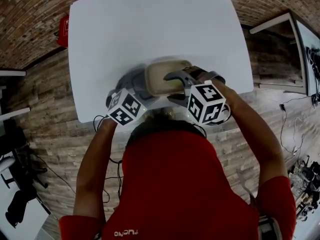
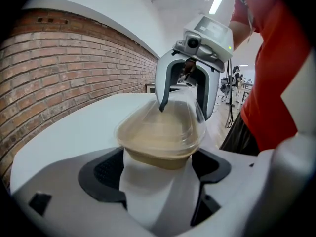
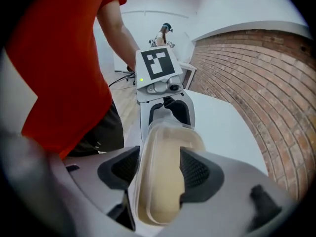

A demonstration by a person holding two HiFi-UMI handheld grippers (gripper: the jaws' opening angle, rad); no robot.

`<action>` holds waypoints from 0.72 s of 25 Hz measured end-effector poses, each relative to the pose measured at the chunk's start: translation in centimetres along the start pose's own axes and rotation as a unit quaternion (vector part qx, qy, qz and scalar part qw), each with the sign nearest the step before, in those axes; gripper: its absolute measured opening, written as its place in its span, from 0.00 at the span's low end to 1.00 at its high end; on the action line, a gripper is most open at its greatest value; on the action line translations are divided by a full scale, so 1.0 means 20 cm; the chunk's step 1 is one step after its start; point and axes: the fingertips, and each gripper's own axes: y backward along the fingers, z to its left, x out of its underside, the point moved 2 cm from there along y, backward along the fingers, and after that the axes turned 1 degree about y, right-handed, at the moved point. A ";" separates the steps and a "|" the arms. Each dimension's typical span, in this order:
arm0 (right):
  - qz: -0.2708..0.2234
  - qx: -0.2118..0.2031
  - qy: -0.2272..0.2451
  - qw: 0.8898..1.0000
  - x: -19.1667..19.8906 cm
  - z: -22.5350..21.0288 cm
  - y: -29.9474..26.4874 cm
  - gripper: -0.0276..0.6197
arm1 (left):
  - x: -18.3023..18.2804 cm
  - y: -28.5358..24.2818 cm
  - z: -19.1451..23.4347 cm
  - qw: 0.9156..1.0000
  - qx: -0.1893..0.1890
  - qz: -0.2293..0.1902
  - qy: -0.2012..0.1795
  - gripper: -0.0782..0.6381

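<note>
item: lidded container, above white table. i see left gripper and right gripper each closed snugly on opposite ends. risk, in my view: an uneven squeeze pops the lid or lets the container slip.

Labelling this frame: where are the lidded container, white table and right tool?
lidded container [image 1: 157,77], head view, lid centre.
white table [image 1: 150,24], head view, bare top.
right tool [image 3: 159,169], right gripper view, between fingertips.

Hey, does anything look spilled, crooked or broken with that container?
Nothing stands out. The lidded container is clamped between the left gripper and right gripper, lid on, no spill on the table.
</note>
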 end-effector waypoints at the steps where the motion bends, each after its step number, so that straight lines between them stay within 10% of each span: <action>1: -0.003 0.003 0.003 1.000 -0.01 0.00 0.00 0.46 | 0.00 0.00 0.00 1.000 -0.001 0.001 -0.001 0.72; 18: -0.014 0.083 0.005 0.996 -0.10 -0.26 0.27 0.15 | -0.02 0.01 0.03 0.999 -0.024 -0.014 0.023 0.70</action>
